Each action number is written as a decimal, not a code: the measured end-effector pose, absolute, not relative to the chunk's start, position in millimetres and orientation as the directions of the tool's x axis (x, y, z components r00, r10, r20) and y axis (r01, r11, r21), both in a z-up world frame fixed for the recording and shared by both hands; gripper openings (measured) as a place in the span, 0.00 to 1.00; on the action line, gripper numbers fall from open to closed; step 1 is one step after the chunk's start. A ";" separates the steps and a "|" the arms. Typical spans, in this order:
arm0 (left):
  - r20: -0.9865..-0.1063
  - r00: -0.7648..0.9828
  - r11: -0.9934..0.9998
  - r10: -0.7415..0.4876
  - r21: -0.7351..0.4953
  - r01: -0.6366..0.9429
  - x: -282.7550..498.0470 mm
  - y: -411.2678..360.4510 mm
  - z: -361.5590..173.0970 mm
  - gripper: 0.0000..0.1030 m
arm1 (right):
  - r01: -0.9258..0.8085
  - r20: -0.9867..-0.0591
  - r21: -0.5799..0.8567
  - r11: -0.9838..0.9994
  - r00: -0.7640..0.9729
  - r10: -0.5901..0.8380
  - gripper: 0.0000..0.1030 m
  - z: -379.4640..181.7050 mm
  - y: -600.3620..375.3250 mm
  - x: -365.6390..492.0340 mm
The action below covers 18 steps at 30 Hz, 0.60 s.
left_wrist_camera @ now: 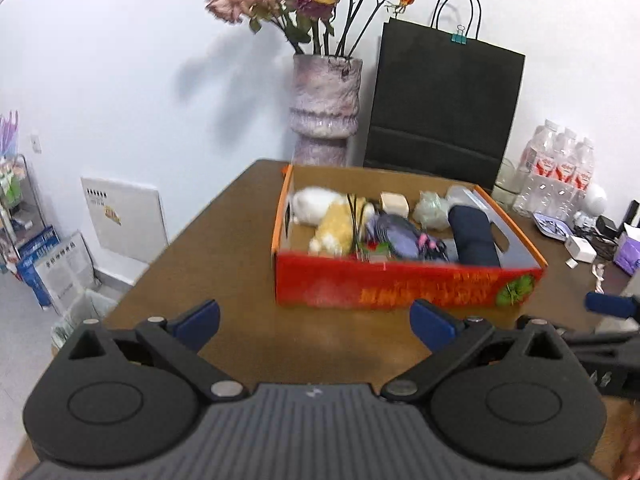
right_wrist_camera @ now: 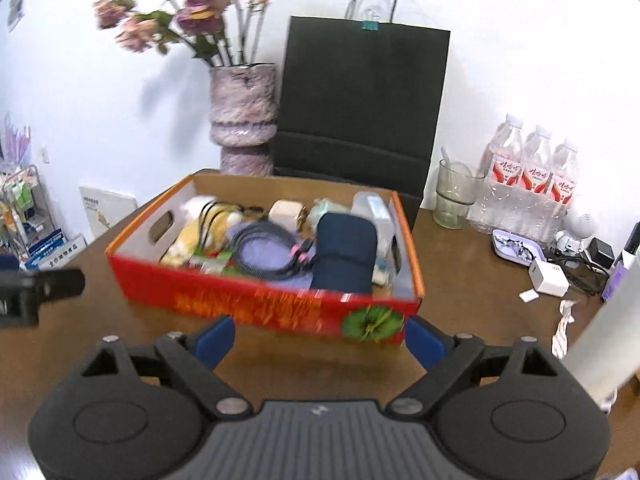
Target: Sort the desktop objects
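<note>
Hovering: both hand-held grippers hung low over the brown desk (left_wrist_camera: 224, 240), side by side, each facing the red box.
Left hand-held gripper (left_wrist_camera: 315, 322): blue-padded fingers spread wide apart, nothing between them — the box sat just beyond the tips.
Right hand-held gripper (right_wrist_camera: 320, 338): fingers likewise spread wide and empty, the box's near right corner close to the right fingertip; whether they touched could not be told.
Red box (right_wrist_camera: 256, 304): a shallow cardboard tray with orange rims and a green motif on its front wall, resting on the desk, its front blurred in both views.
Plush toy (left_wrist_camera: 332, 216): white and yellow, lying in the box's left end.
Dark blue pouch (right_wrist_camera: 346, 256): lying lengthwise toward the box's right side.
Black cable (right_wrist_camera: 264, 252): coiled over something purple in the middle of the box, next to the pouch.
White block (right_wrist_camera: 285, 213): small, at the back of the box, beside a pale green bundle too blurred to name.
Vase (left_wrist_camera: 325, 108): mottled pink, holding dried roses, standing behind the box by the wall.
Black paper bag (right_wrist_camera: 360, 100): upright behind the box, a teal clip at its top edge.
Water bottles (right_wrist_camera: 528, 180): a shrink-wrapped pack at the desk's right, next to a glass jar (right_wrist_camera: 454, 196).
White cube charger (right_wrist_camera: 549, 277): on the desk well right of the box — among dark cables.
</note>
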<state>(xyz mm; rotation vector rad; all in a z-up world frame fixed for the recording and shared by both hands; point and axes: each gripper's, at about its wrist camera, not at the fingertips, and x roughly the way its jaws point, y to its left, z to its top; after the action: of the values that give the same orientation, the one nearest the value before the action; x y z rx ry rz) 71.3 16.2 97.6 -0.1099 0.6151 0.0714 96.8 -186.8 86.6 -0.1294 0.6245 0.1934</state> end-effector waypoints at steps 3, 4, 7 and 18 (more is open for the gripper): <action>-0.579 0.815 0.996 0.026 -0.057 -0.072 49.7 12.0 75.7 1.00 | -0.229 -0.592 -0.036 0.973 0.789 0.164 0.89 64.4 -181.6 71.8; -0.583 0.811 0.997 0.037 -0.037 -0.073 44.1 10.0 68.6 1.00 | -0.231 -0.598 -0.026 0.973 0.783 0.170 0.89 57.4 -180.6 65.8; -0.586 0.807 0.997 0.074 0.017 -0.079 26.9 5.3 45.9 1.00 | -0.218 -0.625 -0.012 0.976 0.763 0.163 0.90 34.7 -177.8 50.9; -0.635 0.772 0.999 0.027 -0.007 -0.041 -5.1 13.0 0.7 1.00 | -0.166 -0.645 0.018 0.986 0.751 0.139 1.00 -8.8 -179.4 11.7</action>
<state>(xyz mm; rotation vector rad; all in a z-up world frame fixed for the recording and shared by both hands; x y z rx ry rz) -5.1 13.0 0.7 -0.0202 0.6874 0.0367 11.7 -179.4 -8.8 -0.0409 0.7014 0.1667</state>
